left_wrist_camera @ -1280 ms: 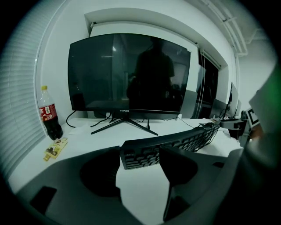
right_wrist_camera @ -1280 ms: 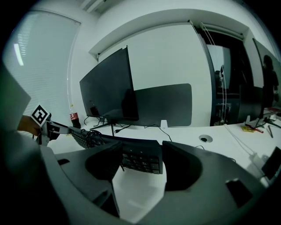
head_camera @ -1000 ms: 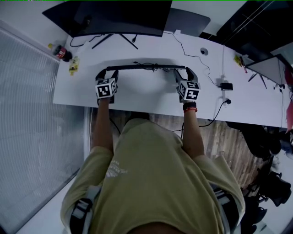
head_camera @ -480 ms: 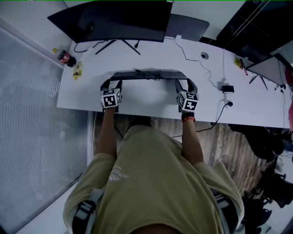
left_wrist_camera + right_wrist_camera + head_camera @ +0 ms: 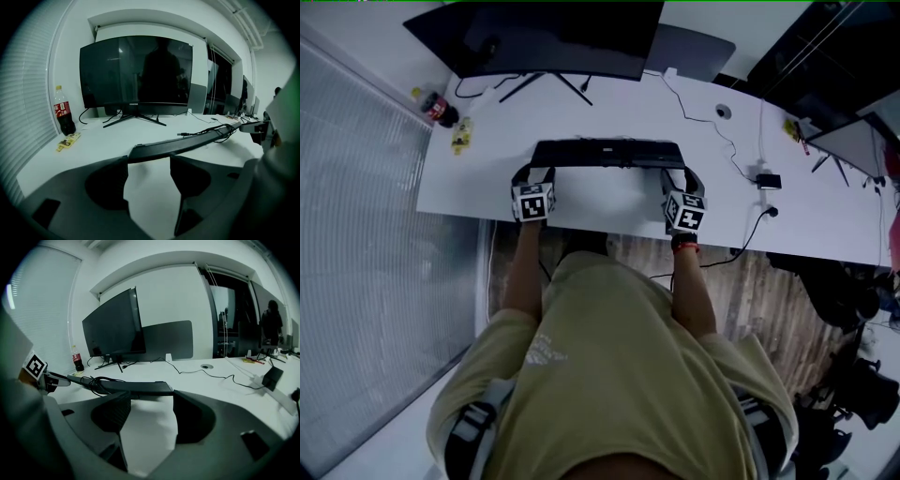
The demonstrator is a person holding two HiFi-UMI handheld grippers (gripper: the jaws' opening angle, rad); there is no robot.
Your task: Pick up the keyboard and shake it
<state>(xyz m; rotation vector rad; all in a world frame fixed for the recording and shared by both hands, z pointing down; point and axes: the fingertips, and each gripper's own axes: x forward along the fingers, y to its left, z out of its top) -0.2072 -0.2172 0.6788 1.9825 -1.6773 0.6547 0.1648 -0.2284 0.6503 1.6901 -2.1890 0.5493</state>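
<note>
So, the pickup part looked done: the keyboard (image 5: 605, 153) was up off the white desk (image 5: 609, 204), in the upper middle of the head view, slung between the two grippers. The left gripper (image 5: 149, 159) had its jaws spread wide and pinched on the keyboard's left end, and the right gripper (image 5: 151, 401) did the same on the other end. Both gripper views showed a shadow on the desk under the board, so I'd call it airborne. What was left, by my guess, was the shaking itself; one still couldn't say whether that was underway.

Room-wise, the big monitor (image 5: 544, 37) sat across the top of the frame with its stand legs just beyond the keyboard, so forward was the tight direction. A cola bottle (image 5: 434, 108) and a snack packet (image 5: 461, 136) were at upper left, well apart. The keyboard's cable (image 5: 93, 380) lay bunched on the board and might flop about. The desk's near edge ran just below the marker cubes, with bare desk under the board.
</note>
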